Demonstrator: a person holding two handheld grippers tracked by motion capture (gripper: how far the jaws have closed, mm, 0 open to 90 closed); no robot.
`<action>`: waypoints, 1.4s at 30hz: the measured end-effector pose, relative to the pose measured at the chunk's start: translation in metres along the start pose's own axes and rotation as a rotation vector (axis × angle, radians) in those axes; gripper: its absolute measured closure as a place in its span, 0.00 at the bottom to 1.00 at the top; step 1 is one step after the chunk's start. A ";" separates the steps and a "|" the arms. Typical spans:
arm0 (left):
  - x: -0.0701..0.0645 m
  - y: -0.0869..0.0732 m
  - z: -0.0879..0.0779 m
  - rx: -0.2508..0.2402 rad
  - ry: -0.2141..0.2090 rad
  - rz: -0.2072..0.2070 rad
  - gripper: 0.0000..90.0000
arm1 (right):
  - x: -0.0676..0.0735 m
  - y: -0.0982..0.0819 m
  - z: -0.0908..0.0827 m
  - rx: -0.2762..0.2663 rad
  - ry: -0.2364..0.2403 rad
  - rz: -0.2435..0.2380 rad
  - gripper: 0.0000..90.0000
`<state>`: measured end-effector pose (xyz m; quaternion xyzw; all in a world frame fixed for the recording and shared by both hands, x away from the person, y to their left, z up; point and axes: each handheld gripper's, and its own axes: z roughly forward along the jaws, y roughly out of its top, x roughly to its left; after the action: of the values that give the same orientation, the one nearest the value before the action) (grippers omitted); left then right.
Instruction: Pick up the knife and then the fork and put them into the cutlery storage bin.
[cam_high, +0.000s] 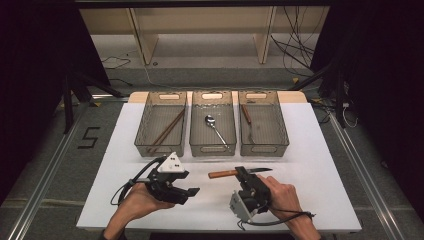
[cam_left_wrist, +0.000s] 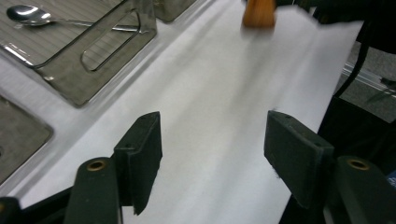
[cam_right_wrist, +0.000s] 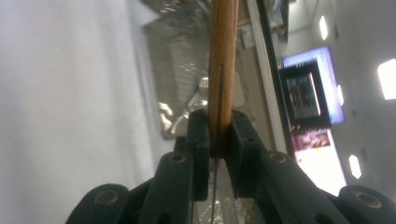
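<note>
Two hand-held grippers sit low in the high view over the white table (cam_high: 320, 150): the right gripper (cam_high: 243, 172), just right of centre, has its jaws clamped on a knife (cam_high: 239, 172) at the blade end of its wooden handle, the handle pointing left and the dark blade right, level, just in front of the middle bin (cam_high: 212, 148) and the right bin (cam_high: 264, 148). In the right gripper view the pads press both sides of the handle. The left gripper (cam_high: 192, 191), lower left of centre, stands with its jaws wide apart and nothing between them, only bare table showing in the gap in the left gripper view.
</note>
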<state>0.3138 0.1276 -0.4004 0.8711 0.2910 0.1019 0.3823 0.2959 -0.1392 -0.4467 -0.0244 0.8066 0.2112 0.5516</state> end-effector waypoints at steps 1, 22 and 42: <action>0.001 -0.004 0.002 -0.004 0.004 -0.003 0.38 | -0.006 -0.002 0.000 0.003 0.000 0.033 0.90; 0.014 -0.055 0.026 -0.144 0.098 -0.074 0.28 | -0.112 -0.062 0.028 0.000 0.238 0.887 0.90; 0.013 -0.068 0.028 -0.157 0.122 -0.076 0.26 | -0.167 -0.094 0.073 0.047 0.324 1.231 0.90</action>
<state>0.3068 0.1550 -0.4693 0.8190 0.3376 0.1626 0.4344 0.4513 -0.2306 -0.3478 0.4240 0.7506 0.4653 0.2007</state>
